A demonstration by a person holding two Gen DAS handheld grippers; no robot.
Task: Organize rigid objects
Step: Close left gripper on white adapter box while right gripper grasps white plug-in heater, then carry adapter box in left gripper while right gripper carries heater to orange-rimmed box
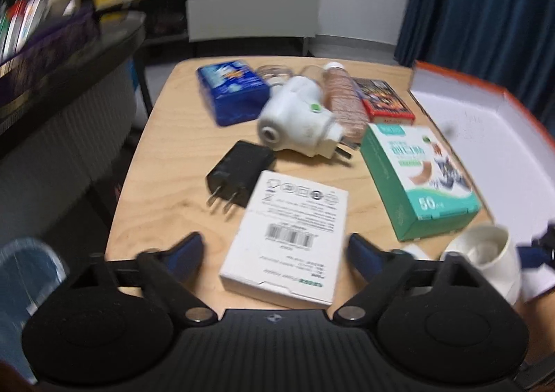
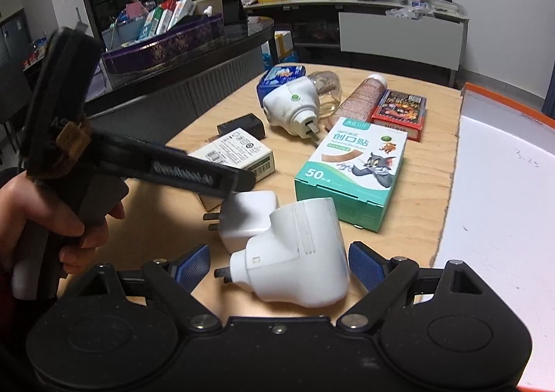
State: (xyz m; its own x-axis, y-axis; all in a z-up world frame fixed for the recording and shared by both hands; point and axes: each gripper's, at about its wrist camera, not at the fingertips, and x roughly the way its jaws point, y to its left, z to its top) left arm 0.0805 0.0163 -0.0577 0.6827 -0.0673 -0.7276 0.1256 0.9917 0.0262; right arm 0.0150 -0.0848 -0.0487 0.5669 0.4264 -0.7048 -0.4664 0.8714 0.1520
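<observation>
Left gripper (image 1: 274,246) fingers wide, straddling white box (image 1: 284,239) on tabletop (image 1: 166,163), nothing gripped. Right gripper (image 2: 279,262) fingers open around white plug adapter (image 2: 295,253). Risk: off-centre closing shoves either aside.

Each tool (image 2: 279,262) is matte black with blue ribbed pads (image 2: 360,262) (silver pivot screws (image 2: 352,321) behind), on a ribbed base.
</observation>
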